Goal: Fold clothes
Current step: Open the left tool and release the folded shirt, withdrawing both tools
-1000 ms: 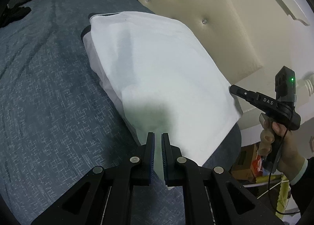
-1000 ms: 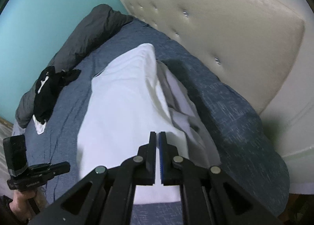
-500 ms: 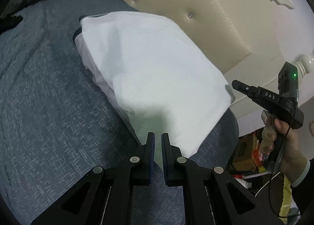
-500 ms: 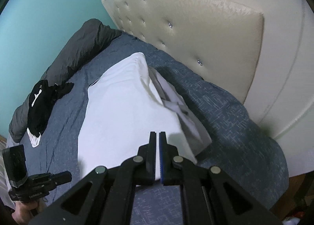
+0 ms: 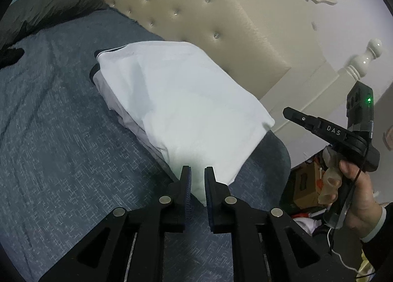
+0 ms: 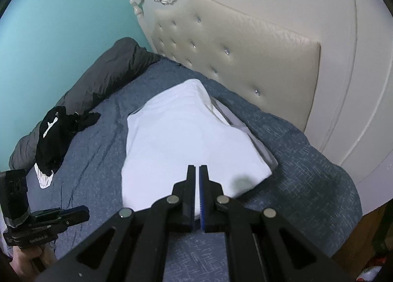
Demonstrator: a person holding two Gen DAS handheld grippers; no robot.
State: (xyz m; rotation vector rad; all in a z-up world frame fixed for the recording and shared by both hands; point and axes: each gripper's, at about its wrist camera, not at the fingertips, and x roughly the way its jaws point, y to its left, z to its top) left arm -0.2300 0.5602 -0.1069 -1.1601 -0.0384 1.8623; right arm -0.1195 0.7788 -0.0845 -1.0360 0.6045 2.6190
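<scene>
Your left claw [image 5: 197, 170]: fingers slightly parted, nothing between them. Your right claw [image 6: 197, 167]: pressed closed, empty. One white garment [image 5: 181, 107], folded into a smooth rectangle, layered edges showing on its near side, lies on the blue bedspread [image 5: 54, 134] beside the headboard [image 5: 208, 14]. One black garment [image 6: 56, 132] lies well apart. Bare bedspread spreads left of the fold.

Right wrist view: shirt [image 6: 181, 134] on bed [image 6: 307, 171] at centre; headboard [image 6: 245, 48] behind, 1 o'clock; clothes pile [image 6: 56, 134] at 9; duvet [image 6: 108, 70] at 10.
</scene>
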